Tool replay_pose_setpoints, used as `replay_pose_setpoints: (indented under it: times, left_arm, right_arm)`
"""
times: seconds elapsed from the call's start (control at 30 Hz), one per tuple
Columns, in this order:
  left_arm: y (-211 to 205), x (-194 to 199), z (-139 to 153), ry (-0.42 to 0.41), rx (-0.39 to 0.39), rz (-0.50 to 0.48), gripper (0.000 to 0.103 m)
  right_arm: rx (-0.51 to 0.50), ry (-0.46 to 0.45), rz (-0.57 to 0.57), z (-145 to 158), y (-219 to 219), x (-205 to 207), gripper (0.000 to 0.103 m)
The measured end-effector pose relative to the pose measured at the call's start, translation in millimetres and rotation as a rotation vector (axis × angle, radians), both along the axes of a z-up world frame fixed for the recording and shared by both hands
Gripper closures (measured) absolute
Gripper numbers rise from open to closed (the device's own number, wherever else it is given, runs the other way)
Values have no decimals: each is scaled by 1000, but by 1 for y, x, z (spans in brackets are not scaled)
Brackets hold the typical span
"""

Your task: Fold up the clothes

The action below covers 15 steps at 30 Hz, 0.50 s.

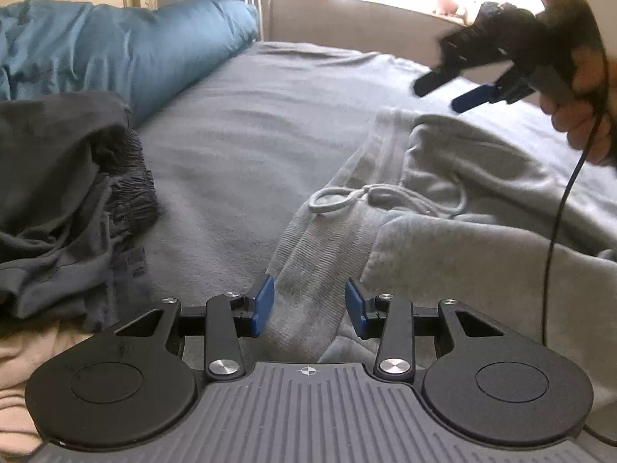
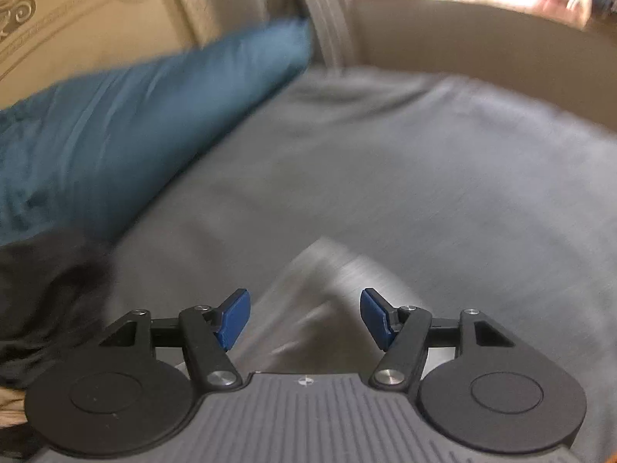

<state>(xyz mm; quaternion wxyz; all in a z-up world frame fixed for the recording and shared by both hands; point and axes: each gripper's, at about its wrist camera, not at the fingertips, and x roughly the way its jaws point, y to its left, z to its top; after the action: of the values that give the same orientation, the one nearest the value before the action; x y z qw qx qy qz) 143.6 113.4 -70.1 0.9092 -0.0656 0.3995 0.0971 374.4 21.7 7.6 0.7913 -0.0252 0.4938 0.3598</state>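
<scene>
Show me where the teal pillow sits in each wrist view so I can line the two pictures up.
Left wrist: the teal pillow lies upper left, along the far-left edge of the grey blanket.
Right wrist: the teal pillow fills the left-middle, slanting up to the right, blurred.
Shared landmark: the dark garment bunched just below the pillow, lower left in both.

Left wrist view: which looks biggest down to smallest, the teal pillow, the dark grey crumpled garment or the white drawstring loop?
1. and 2. Teal pillow and dark grey crumpled garment: alike; the garment is nearer, so unsure.
3. White drawstring loop on the light grey sweatpants.
</scene>
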Motion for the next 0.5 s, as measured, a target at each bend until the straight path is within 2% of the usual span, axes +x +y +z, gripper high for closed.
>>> replay_pose_setpoints:
  times: [0.1,0.2,0.33,0.37,0.4,0.43,0.5]
  left_arm:
    - [4,1,-6,23,-11,9,63]
    - [7,1,-13,36,-34,8,63]
    - [3,-4,-16,16,-29,-2,66]
    - [2,-5,-17,10,-31,-6,72]
    - [0,-7,-17,3,-34,-12,76]
    - [-2,-8,-18,-4,-30,-19,78]
    - [-8,-11,-19,-17,-1,-35,81]
  right_arm:
    - [-73,75,-26,-16,36,3,27]
    - [-169,127,-79,-37,57,7,26]
    - [-247,144,-131,-60,71,13,25]
    - [-258,130,-131,-60,72,12,25]
    - [-271,114,-129,-60,74,10,31]
    - [-293,95,-127,-60,74,8,40]
    - [-309,81,-124,-60,72,6,43]
